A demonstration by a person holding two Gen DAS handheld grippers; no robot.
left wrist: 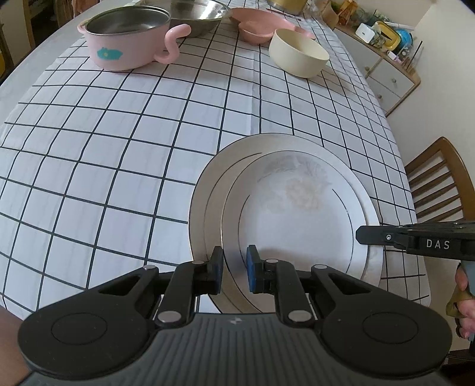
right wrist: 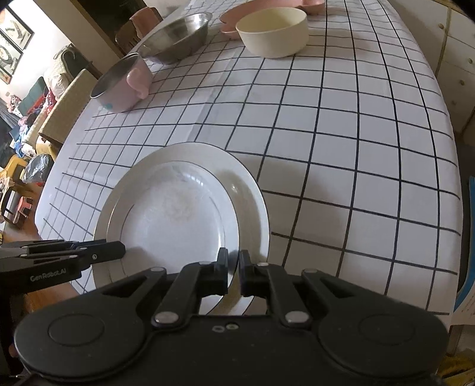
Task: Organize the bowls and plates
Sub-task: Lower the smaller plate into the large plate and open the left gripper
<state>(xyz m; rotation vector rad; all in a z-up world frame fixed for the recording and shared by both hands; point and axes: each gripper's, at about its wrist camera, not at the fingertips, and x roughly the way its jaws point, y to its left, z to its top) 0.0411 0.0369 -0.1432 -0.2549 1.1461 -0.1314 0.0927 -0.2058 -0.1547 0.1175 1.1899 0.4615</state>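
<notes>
The left gripper (left wrist: 234, 270) is clenched on the near-left rim of the smaller white round ceramic plate with a thin dark ring (left wrist: 297, 219), one blue pad above the rim and one below it. The right gripper (right wrist: 233, 271) grips the same plate's opposite near rim with its jaws almost fully closed. Both tools point steeply down toward the table, coming in from the near edge on either side of the plate. In the left view a hand (left wrist: 464, 297) shows at the right border behind the right tool.

That smaller plate lies on a larger white round plate (left wrist: 204, 202), shifted toward the larger one's right side, so a crescent of the lower rim stays bare on the left. The pair sits at the near edge of the white tablecloth with a black grid (left wrist: 118, 166), slightly overhanging it.

Beyond the plates the cloth is open across the whole middle of the table.

At the far end stand a pink steel-lined bowl with curled handles (left wrist: 127, 44), a wide stainless steel bowl (left wrist: 199, 14), a pink shallow dish (left wrist: 255, 25) and a cream round bowl (left wrist: 298, 53), close together. A wooden chair (left wrist: 439, 184) stands at the table's right side.
</notes>
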